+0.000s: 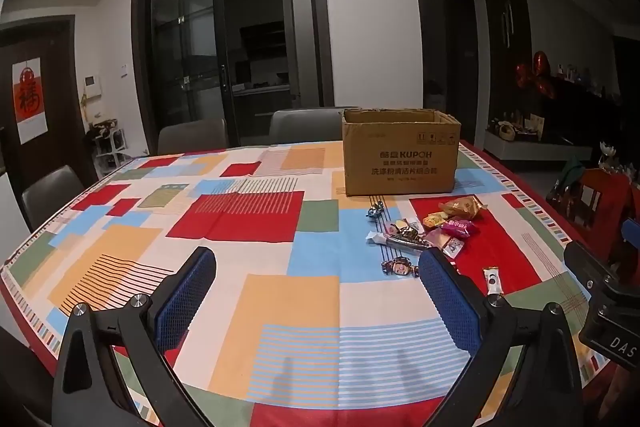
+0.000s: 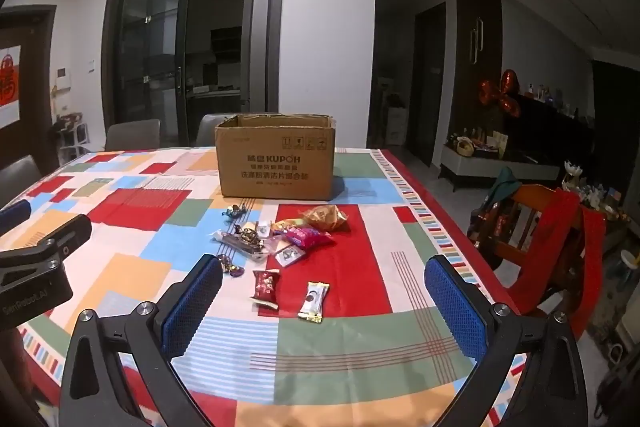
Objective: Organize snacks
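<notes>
An open brown cardboard box (image 1: 400, 157) stands on the far part of the table; it also shows in the right wrist view (image 2: 276, 159). Several wrapped snacks lie in front of it: a golden bag (image 2: 325, 218), a pink packet (image 2: 307, 236), a red packet (image 2: 266, 286), a white-brown bar (image 2: 314, 301) and small candies (image 2: 231, 268). The same pile (image 1: 436, 231) shows in the left wrist view. My left gripper (image 1: 316, 291) is open and empty above the table, left of the pile. My right gripper (image 2: 324, 303) is open and empty, near the red packet and the bar.
The table wears a colourful patchwork cloth (image 1: 248, 211). Grey chairs (image 1: 192, 135) stand at its far side and left. A wooden chair with red cloth (image 2: 552, 227) stands off the right edge. The other gripper's body shows at the left (image 2: 36, 267).
</notes>
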A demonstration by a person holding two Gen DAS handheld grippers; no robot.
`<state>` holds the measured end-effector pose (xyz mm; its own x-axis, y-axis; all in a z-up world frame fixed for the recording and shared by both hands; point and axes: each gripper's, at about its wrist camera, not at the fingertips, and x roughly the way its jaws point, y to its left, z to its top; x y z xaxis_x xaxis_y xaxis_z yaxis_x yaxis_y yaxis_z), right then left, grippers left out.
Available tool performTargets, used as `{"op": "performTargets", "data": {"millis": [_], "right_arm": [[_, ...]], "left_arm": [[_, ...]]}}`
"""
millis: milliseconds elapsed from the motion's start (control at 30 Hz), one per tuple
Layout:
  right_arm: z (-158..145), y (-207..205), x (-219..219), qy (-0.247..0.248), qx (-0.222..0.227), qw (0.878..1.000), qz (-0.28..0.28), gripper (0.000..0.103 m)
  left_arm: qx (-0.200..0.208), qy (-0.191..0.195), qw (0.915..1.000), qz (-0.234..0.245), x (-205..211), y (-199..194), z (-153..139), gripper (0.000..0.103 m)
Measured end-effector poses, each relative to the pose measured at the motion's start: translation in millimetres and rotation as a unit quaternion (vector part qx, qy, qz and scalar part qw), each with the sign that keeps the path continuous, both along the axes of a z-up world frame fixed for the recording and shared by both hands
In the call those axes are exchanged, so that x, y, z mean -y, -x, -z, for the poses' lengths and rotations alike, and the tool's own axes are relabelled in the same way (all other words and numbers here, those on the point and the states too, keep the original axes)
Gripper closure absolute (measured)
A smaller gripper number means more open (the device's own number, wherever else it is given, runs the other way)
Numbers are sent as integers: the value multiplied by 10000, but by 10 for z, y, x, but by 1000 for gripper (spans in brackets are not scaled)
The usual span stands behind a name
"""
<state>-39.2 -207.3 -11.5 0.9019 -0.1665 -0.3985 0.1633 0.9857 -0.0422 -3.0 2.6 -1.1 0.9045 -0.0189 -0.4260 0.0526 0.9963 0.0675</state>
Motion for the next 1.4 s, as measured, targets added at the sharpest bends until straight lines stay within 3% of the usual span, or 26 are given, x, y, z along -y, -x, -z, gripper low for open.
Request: {"op": "performTargets", "data": {"millis": [1400], "right_arm": [[-19,35,-45,-20,6,9999,-102,1]], "left_arm": [[147,-5,9999,21,-10,56,-70,0]]}}
